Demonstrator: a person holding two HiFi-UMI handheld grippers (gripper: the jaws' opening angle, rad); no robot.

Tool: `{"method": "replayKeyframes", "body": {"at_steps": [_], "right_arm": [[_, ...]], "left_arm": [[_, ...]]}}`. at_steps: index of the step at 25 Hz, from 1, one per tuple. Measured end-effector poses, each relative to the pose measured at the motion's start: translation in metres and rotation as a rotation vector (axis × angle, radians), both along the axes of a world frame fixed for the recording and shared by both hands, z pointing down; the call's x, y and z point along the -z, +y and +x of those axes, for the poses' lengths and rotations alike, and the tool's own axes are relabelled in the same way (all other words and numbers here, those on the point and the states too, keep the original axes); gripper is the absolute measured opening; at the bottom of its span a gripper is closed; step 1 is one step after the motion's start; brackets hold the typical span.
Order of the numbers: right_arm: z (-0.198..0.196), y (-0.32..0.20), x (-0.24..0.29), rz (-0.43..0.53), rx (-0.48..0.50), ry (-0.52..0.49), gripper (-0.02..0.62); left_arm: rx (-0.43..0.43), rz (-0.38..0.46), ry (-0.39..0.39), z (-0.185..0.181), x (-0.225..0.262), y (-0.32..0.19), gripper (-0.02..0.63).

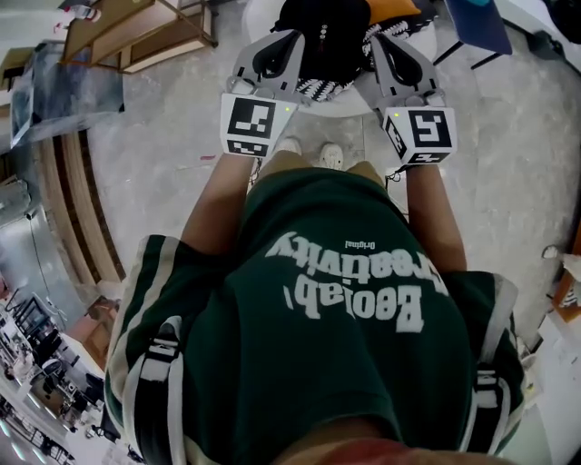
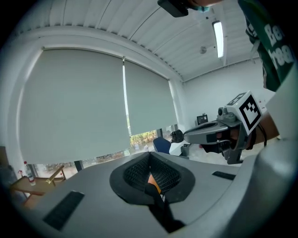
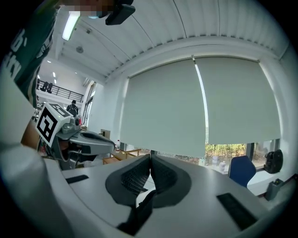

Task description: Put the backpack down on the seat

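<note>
The black backpack point(image 1: 322, 36) hangs straight ahead of me, over a white seat point(image 1: 349, 107). My left gripper point(image 1: 292, 41) is at the pack's left side and my right gripper point(image 1: 377, 44) at its right side. In the left gripper view the jaws point(image 2: 150, 159) are closed together on a black strap point(image 2: 160, 208) with a bit of orange beside it. In the right gripper view the gripper point(image 3: 150, 160) is likewise shut on a black strap point(image 3: 139, 211). Both gripper cameras look up at a window blind, and each sees the other gripper.
A person's white shoes point(image 1: 309, 153) stand on the grey floor just short of the seat. A blue chair point(image 1: 477, 23) is at the far right, wooden racks point(image 1: 136, 32) at the far left, and an orange item point(image 1: 399, 11) lies behind the pack.
</note>
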State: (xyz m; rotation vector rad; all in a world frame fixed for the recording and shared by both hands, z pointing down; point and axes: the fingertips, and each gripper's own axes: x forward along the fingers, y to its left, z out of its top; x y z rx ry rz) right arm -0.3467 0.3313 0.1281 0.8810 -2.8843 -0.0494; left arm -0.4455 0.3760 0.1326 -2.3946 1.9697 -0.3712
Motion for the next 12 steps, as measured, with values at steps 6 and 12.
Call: {"method": "replayKeyframes", "body": {"at_steps": [6, 12], "right_arm": [[-0.013, 0.022, 0.0, 0.005, 0.036, 0.018, 0.034], [-0.01, 0.019, 0.001, 0.022, 0.015, 0.05, 0.034]], "left_arm": [[-0.005, 0.037, 0.019, -0.01, 0.009, 0.01, 0.018], [-0.028, 0.036, 0.023, 0.001, 0.009, 0.01, 0.018]]}}
